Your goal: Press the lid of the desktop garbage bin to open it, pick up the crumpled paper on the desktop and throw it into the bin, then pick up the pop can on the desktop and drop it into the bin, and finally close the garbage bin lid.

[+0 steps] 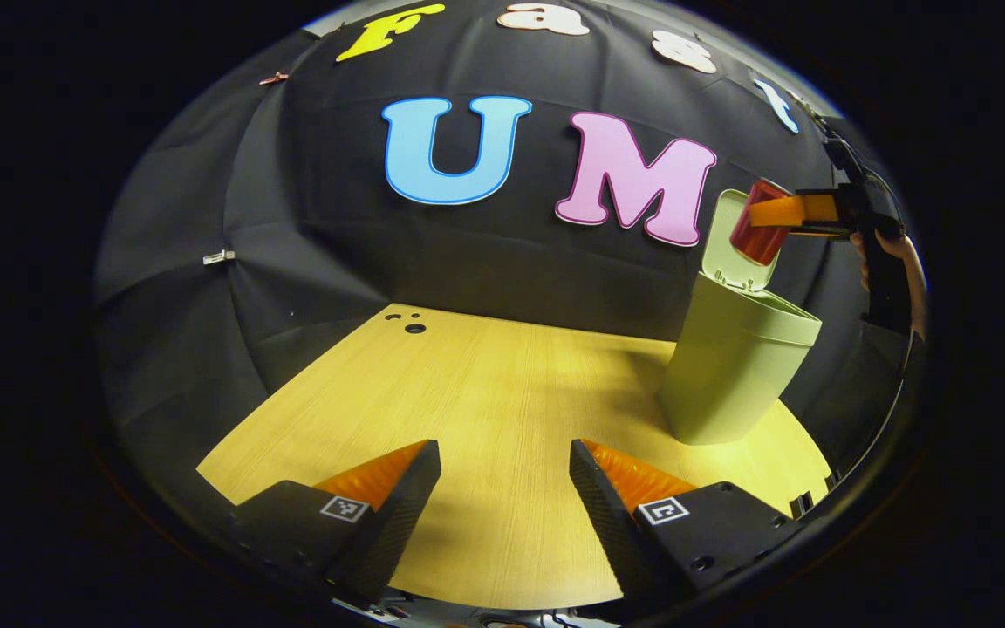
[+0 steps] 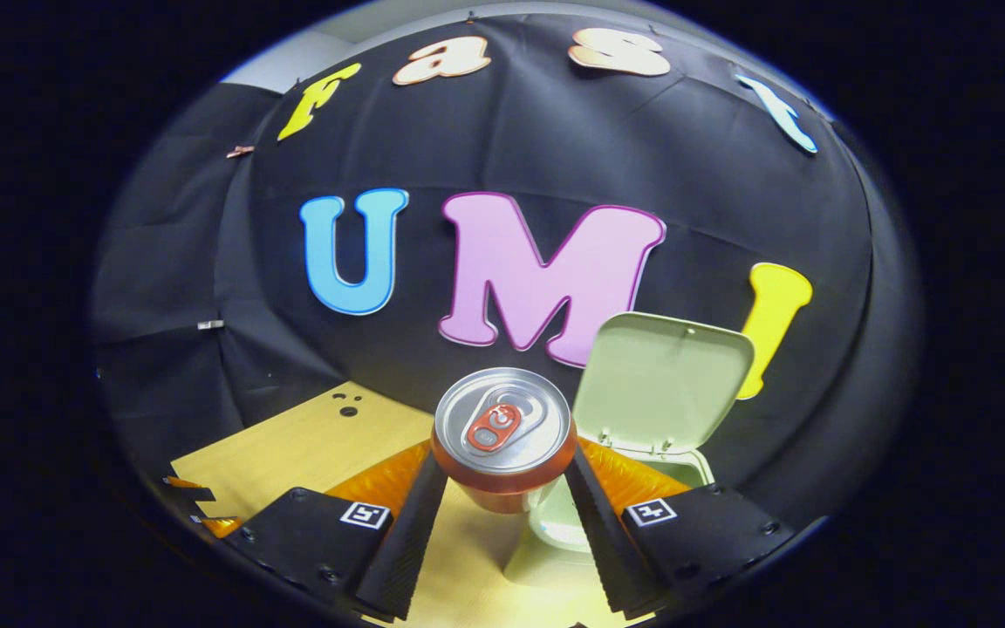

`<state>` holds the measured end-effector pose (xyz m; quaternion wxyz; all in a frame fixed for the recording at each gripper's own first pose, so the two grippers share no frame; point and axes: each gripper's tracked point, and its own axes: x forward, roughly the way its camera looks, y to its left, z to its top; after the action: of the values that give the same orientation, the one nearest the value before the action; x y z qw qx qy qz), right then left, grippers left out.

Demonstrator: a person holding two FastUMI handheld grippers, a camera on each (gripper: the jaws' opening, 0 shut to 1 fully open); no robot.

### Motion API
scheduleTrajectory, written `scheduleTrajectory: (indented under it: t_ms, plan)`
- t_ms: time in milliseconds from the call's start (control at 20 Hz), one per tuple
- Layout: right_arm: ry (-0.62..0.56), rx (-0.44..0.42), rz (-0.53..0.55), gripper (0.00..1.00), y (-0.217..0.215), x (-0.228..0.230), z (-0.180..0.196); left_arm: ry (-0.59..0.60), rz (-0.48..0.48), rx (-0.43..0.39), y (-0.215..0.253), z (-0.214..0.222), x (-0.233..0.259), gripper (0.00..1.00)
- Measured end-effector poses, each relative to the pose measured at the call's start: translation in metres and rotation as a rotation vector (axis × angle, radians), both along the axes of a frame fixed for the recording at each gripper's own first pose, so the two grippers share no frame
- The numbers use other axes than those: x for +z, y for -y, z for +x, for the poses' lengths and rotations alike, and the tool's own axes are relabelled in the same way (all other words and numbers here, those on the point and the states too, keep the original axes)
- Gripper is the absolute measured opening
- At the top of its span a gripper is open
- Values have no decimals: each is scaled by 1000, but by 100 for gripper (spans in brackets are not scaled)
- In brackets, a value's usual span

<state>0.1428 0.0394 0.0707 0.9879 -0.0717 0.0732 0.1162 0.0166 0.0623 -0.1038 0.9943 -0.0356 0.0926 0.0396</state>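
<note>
Pop can (image 2: pixel 502 436) gripped in right claw (image 2: pixel 502 488) above open bin (image 2: pixel 642 392).

A staged recording booth is shown rather than a lived-in room. Black cloth (image 1: pixel 311 253) is draped as a backdrop across the upper frame and pinned with clips (image 1: pixel 218 257). A pale wood-grain surface (image 1: pixel 485 392) with drilled holes at its far edge is seen below, carrying a green desktop bin (image 1: pixel 734 366).
</note>
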Motion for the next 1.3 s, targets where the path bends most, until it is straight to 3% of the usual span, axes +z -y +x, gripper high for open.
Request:
scheduleTrajectory:
  t_ms: [150, 500, 750, 1300]
  plan:
    - [-4, -29, 0, 82, 28, -2, 8, 24, 19, 63, -8, 5, 3, 96]
    - [-50, -85, -10, 83, 87, -28, 36, -9, -52, 140, 0, 14, -6, 96]
    - [-75, -103, -2, 83, 112, -43, 48, -43, -45, 149, 12, 13, -13, 96]
    - [-135, -117, 2, 84, 124, -73, 64, -93, -28, 156, 24, 13, -23, 96]
